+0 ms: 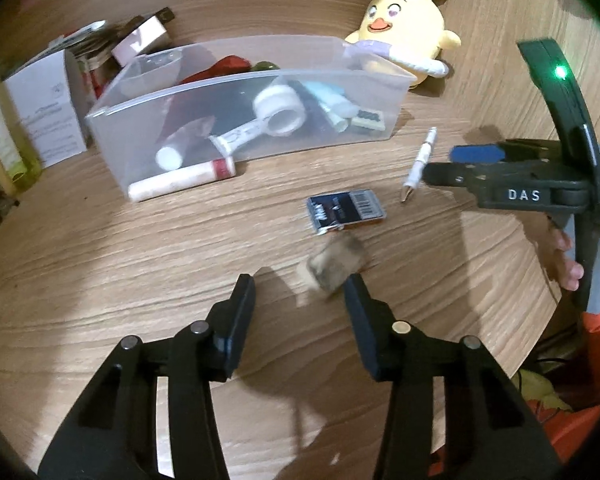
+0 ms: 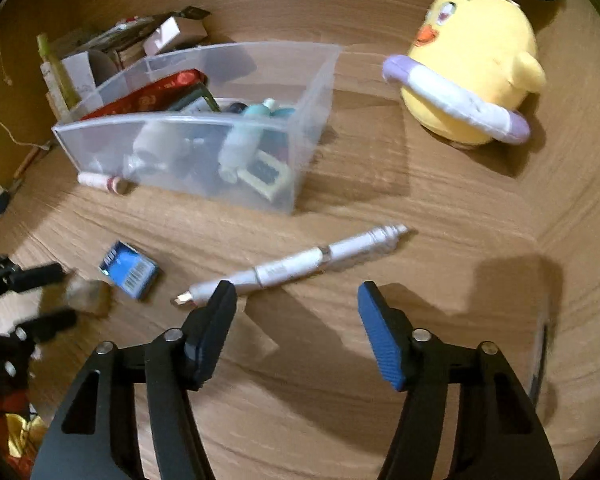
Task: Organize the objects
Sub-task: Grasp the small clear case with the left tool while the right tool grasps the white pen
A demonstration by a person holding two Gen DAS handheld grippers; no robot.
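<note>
A clear plastic bin (image 1: pixel 204 92) (image 2: pixel 316 92) holds tubes, tape and small items. On the wooden table in front of it lie a white pen (image 1: pixel 420 162) (image 2: pixel 300 266), a blue barcoded card pack (image 1: pixel 346 210) (image 2: pixel 130 270) and a small brownish blurred block (image 1: pixel 334 266) (image 2: pixel 86 296). My left gripper (image 1: pixel 300 292) (image 2: pixel 56 292) is open, just short of the block, which lies by its right finger. My right gripper (image 2: pixel 296 300) (image 1: pixel 452 164) is open and empty, its left finger over the pen's tip.
A yellow plush chick (image 1: pixel 404 36) (image 2: pixel 476 68) sits at the back right. Cartons and papers (image 1: pixel 48 112) (image 2: pixel 100 60) crowd the back left. A white and red tube (image 1: pixel 180 180) (image 2: pixel 100 180) lies against the bin's front.
</note>
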